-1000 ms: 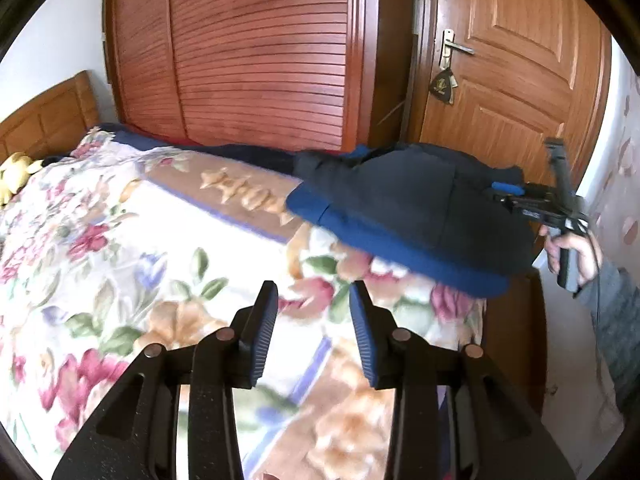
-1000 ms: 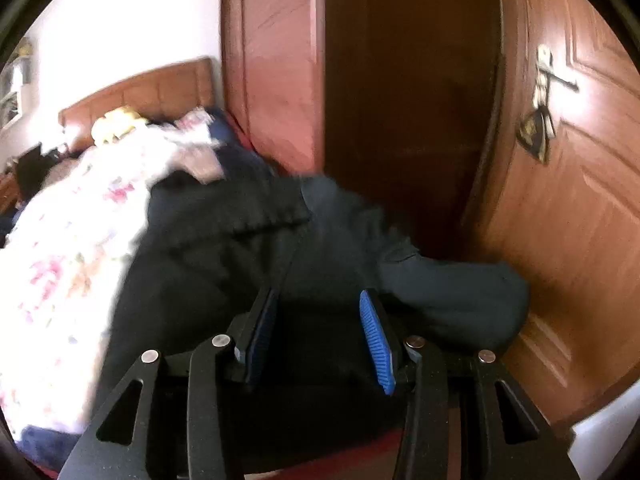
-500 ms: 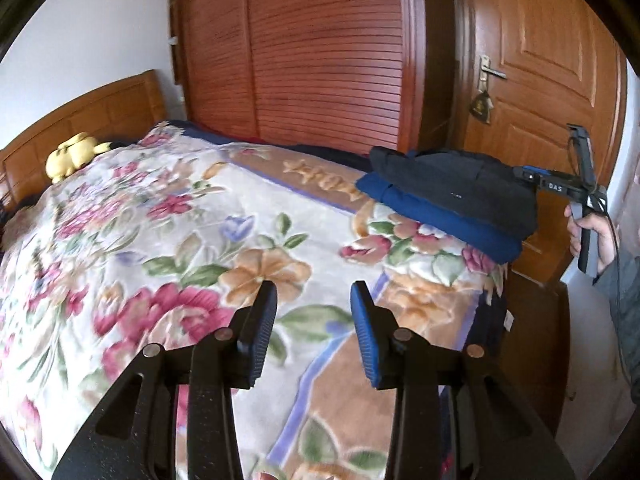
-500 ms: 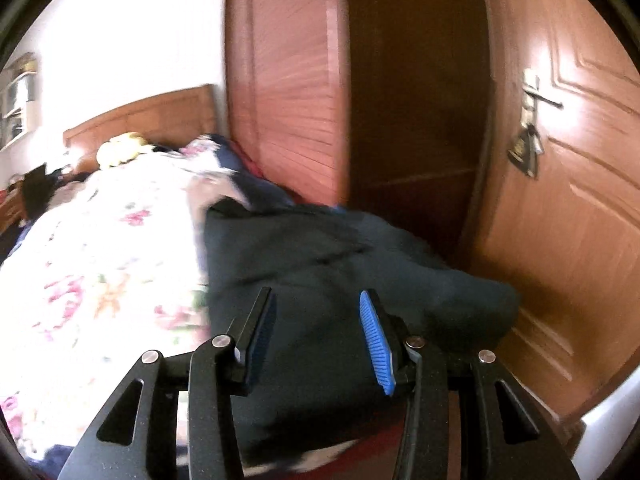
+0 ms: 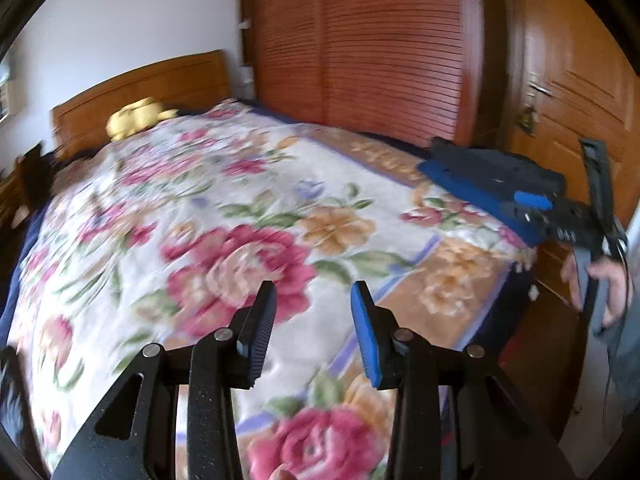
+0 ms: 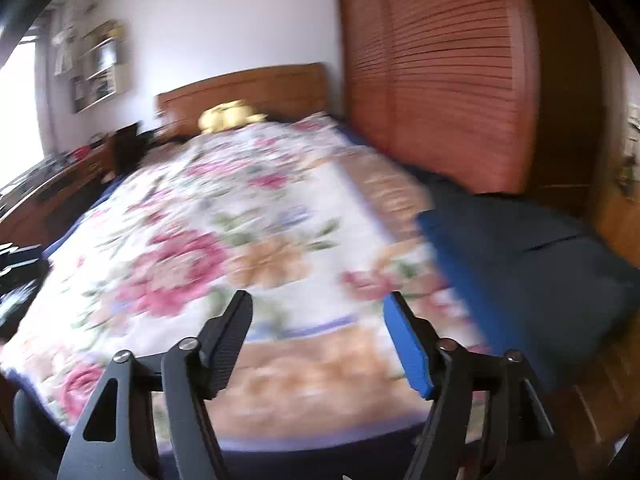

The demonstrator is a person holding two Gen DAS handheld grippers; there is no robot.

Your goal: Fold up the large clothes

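Bed (image 5: 224, 184) mostly bare; folded dark garment (image 6: 532, 264) at foot corner. Left tool (image 5: 312, 328) apart, empty; right tool (image 6: 318, 340) opening, empty. Next garment: pinch edge corners, spread flat first.

Motion blur smears the flowered blanket (image 6: 248, 240) in both views, worst in the right wrist view, where the folded dark clothes (image 6: 520, 264) at the bed's far corner lose their edges. The shelf (image 6: 100, 68) on the wall there is too blurred to tell its contents. In the left wrist view the right tongs (image 5: 532, 202) hide part of the clothes (image 5: 492, 172), and the picture's edge cuts off the right hand (image 5: 608, 288). The yellow thing (image 5: 136, 118) by the headboard is too small to identify.
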